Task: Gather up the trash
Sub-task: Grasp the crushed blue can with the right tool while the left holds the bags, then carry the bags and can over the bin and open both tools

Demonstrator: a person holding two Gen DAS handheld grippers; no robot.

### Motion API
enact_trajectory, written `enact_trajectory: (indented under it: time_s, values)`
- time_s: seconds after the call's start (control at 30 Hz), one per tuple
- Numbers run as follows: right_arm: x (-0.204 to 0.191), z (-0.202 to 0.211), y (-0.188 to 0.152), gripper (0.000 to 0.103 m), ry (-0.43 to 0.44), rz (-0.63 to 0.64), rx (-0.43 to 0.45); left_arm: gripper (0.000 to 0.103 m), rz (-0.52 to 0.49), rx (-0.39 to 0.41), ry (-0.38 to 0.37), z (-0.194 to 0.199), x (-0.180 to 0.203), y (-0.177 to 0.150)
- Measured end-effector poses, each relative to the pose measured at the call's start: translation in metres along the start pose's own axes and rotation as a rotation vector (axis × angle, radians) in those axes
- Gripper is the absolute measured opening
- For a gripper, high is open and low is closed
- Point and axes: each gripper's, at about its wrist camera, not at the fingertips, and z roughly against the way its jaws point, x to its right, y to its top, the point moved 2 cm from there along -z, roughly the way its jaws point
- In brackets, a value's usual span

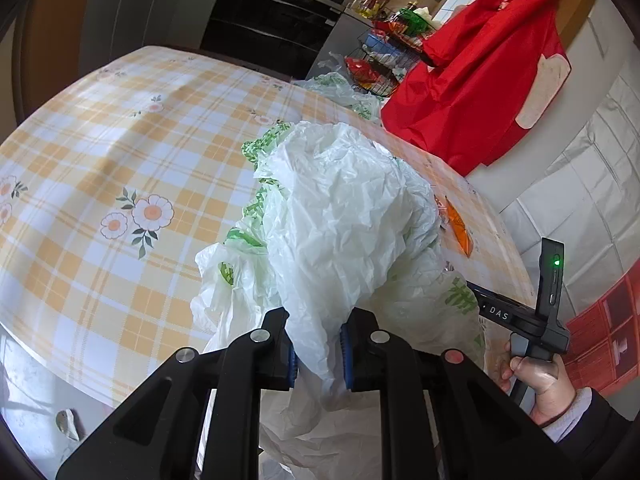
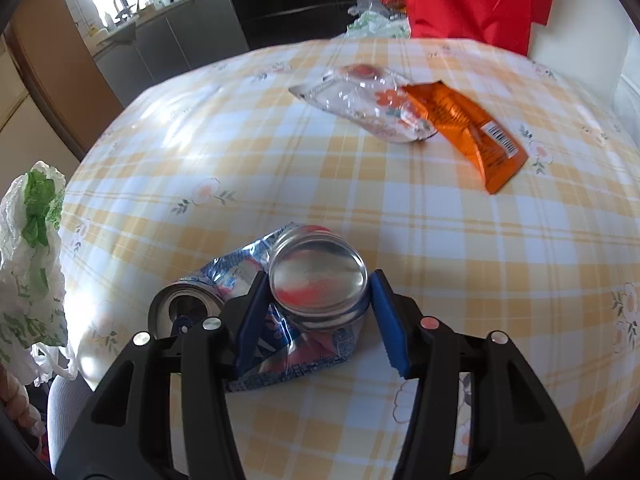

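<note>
My left gripper (image 1: 318, 354) is shut on a white plastic bag with green print (image 1: 340, 216), held up over the table's near edge; the bag also shows at the left of the right wrist view (image 2: 32, 248). My right gripper (image 2: 316, 308) has its jaws around a crushed blue and silver drink can (image 2: 318, 276) lying on the table, with the pads against its end. A clear plastic wrapper (image 2: 360, 100) and an orange wrapper (image 2: 468, 132) lie farther back on the table. The orange wrapper peeks out behind the bag in the left wrist view (image 1: 458, 224).
The table has a yellow checked floral cloth (image 1: 120, 152). A red garment (image 1: 480, 72) hangs at the far right. Another printed plastic bag (image 1: 340, 88) and a wire rack of packets (image 1: 380, 56) stand behind the table. A dark oven (image 1: 276, 12) and kitchen cabinets are beyond.
</note>
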Motion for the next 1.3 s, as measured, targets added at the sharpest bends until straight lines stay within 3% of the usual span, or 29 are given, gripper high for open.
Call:
enact_trajectory:
  time_s: [0.47, 0.7, 0.93, 1.3]
  values:
    - [-0.008, 0.087, -0.003, 0.053, 0.002, 0.013, 0.194, 0.016, -0.040, 0.016, -0.058, 0.026, 0.040, -0.009]
    - [-0.007, 0.154, -0.017, 0.053, 0.024, -0.015, 0.302, 0.016, -0.103, 0.015, -0.110, 0.053, 0.073, -0.022]
    - [0.007, 0.219, -0.051, 0.053, 0.008, -0.032, 0.388, 0.016, -0.272, -0.115, -0.265, 0.067, 0.122, -0.061]
    - [0.046, 0.285, -0.087, 0.053, -0.026, -0.096, 0.487, 0.019, -0.438, -0.315, -0.330, 0.036, 0.177, -0.129]
